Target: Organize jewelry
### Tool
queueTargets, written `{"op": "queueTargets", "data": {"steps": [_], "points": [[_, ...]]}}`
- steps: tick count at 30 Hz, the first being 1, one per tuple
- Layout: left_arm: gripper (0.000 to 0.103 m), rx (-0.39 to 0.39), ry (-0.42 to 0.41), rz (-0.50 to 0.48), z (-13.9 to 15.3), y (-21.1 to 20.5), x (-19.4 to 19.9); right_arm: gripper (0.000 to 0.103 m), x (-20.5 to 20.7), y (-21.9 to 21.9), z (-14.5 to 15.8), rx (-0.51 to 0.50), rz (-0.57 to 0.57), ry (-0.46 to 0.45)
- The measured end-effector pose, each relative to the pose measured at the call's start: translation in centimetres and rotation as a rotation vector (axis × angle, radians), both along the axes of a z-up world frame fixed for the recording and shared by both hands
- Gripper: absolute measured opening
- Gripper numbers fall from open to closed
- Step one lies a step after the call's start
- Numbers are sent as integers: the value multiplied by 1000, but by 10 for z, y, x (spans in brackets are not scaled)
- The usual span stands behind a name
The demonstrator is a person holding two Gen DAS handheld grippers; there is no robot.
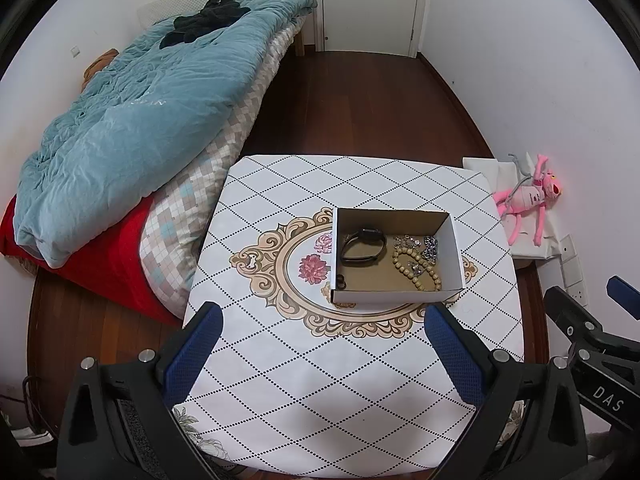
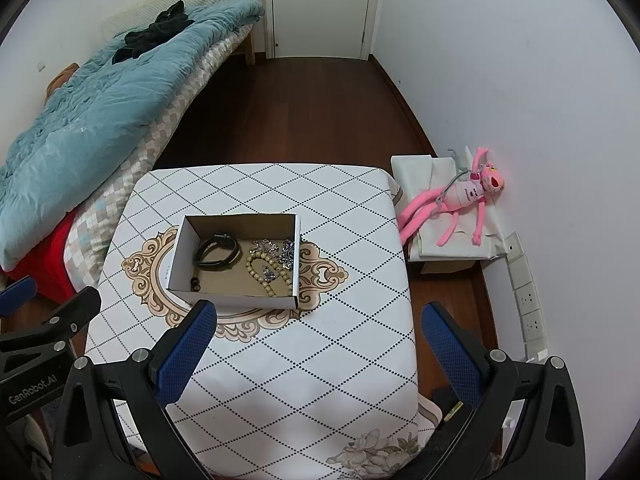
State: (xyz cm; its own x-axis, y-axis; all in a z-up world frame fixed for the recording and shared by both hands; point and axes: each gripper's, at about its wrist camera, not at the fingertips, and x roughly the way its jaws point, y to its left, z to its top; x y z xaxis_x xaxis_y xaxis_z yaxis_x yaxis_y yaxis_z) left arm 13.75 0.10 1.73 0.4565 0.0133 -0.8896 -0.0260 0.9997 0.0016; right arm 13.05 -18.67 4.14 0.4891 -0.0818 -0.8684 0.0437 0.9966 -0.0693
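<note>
An open cardboard box (image 1: 454, 248) (image 2: 178, 254) stands on the table with the diamond-pattern cloth (image 1: 320, 380) (image 2: 340, 360). Inside lie a black wristband (image 1: 362, 248) (image 2: 218, 255), a beige bead bracelet (image 1: 416, 270) (image 2: 266, 276), silver chain pieces (image 1: 428, 246) (image 2: 286, 252) and small dark rings (image 1: 340, 282) (image 2: 195, 284). My left gripper (image 1: 324, 318) is open and empty, above the table just in front of the box. My right gripper (image 2: 318, 314) is open and empty, in front of the box's right corner. Each gripper shows at the other view's edge.
A bed with a teal quilt (image 1: 132, 120) (image 2: 92, 96) lies to the left, touching the table. A pink plush toy (image 1: 528, 196) (image 2: 460, 200) lies on a low white-covered box by the right wall. Dark wood floor and a white door (image 1: 370, 4) lie beyond.
</note>
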Motion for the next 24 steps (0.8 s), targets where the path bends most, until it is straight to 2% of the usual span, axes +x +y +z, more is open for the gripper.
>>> {"op": "queueTargets", "data": {"steps": [24], "points": [[103, 8, 10, -6, 1, 1, -2, 103, 0, 1, -1, -5, -1, 8]]}}
